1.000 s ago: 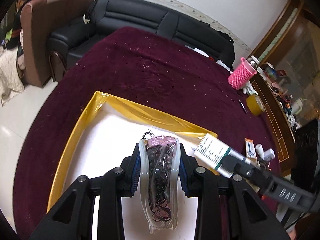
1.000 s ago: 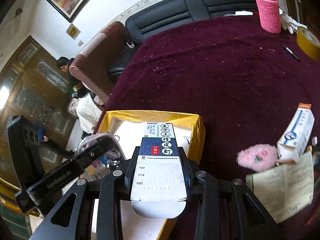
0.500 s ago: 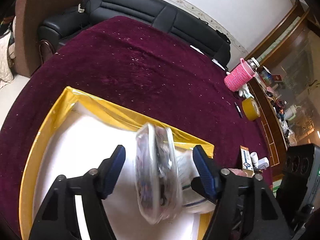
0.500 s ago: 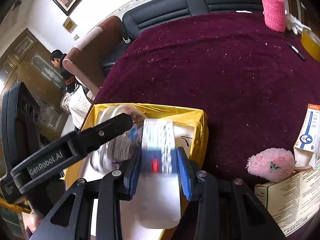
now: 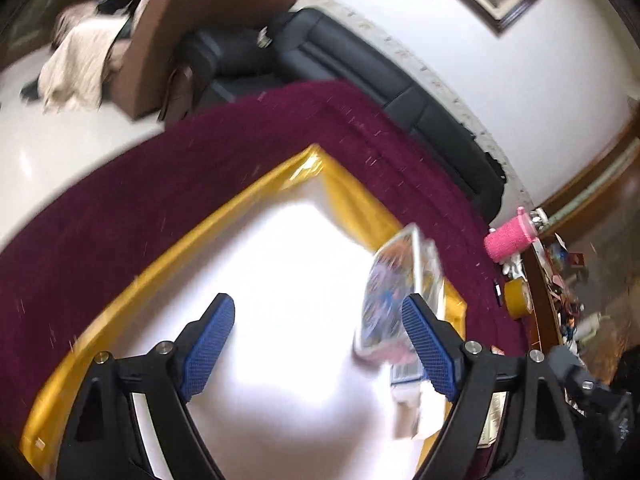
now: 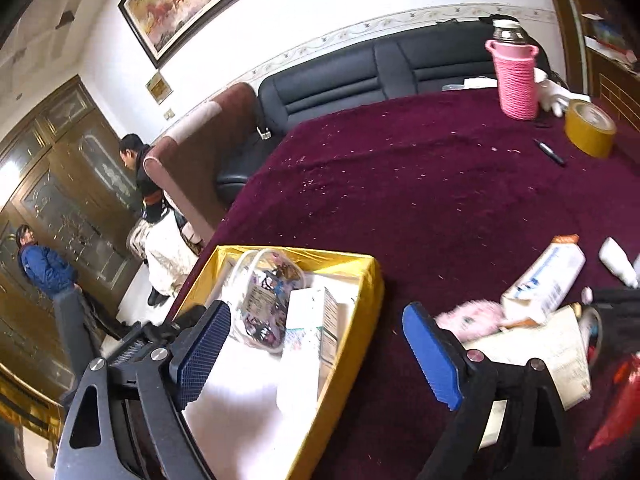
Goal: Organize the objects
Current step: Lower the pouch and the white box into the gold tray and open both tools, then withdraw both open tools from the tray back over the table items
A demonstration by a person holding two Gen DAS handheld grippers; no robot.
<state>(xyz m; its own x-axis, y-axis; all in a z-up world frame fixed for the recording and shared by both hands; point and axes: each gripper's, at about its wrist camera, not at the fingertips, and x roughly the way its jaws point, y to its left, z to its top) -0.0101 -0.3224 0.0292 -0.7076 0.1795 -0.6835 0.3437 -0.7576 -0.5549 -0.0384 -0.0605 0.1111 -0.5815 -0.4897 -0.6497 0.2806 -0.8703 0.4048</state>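
Note:
A yellow-rimmed box (image 5: 240, 208) with a white inside sits on the maroon cloth. In it, a clear pouch of hair ties (image 6: 264, 300) leans near the far wall, and a white medicine box (image 6: 308, 340) lies beside it. The left wrist view shows the same pouch (image 5: 400, 292), blurred, against the box's right side. My left gripper (image 5: 318, 344) hangs over the white floor of the box; its jaws are opening and nothing is between them. My right gripper (image 6: 316, 356) is above the box's right rim (image 6: 360, 300), its jaws also opening and empty.
To the right of the box lie a pink fluffy item (image 6: 468, 316), a white-and-blue carton (image 6: 544, 284), a paper sheet (image 6: 540, 352) and a white bottle (image 6: 618, 262). Farther back are a pink-sleeved flask (image 6: 516, 80), a tape roll (image 6: 590, 128) and a pen (image 6: 550, 152). Two people stand far left.
Both grippers have opened. The left let go of the pouch and the right let go of the medicine box; both things now rest in the yellow box. The left view swung leftward.

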